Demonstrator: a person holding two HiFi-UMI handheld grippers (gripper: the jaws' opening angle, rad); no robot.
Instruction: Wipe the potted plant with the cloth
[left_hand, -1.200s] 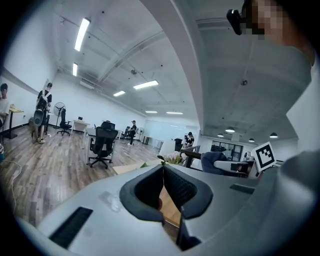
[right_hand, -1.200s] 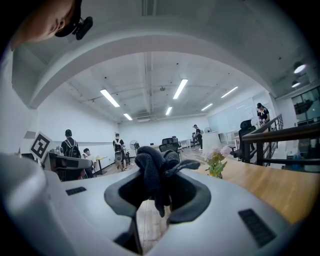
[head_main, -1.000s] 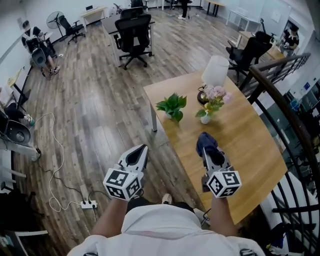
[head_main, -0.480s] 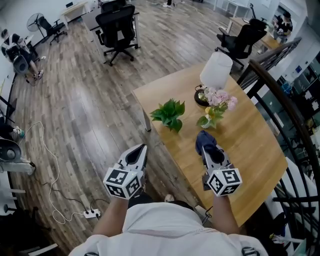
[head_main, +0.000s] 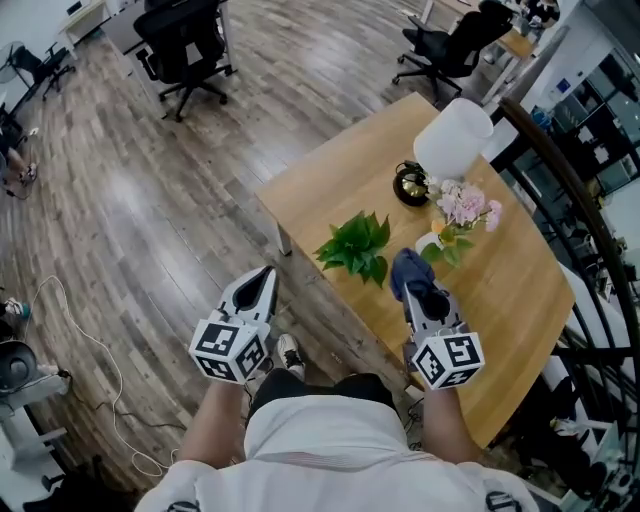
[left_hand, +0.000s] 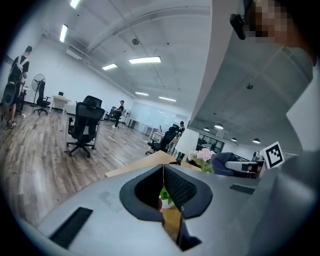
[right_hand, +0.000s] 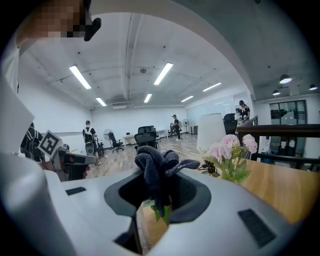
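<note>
Tongs, left (head_main: 262, 278): pressed together on nothing, hanging over the floor (head_main: 150, 200), short of the table (head_main: 510, 300) edge. Right tongs (head_main: 413, 292) pinch the dark cloth (head_main: 408, 270), which is bunched above the table, just beside the potted plant (head_main: 357, 246). The plant sits near the table's edge and nothing braces it. We judge a firm sideways wipe could slide or tip the pot toward the floor. Loose folds of cloth could snag and drag the leaves. Beyond, the flower vase (head_main: 452, 222) stands near the plant, so an overshooting stroke could knock it. The lamp (head_main: 452, 140) is farther back and less exposed.
</note>
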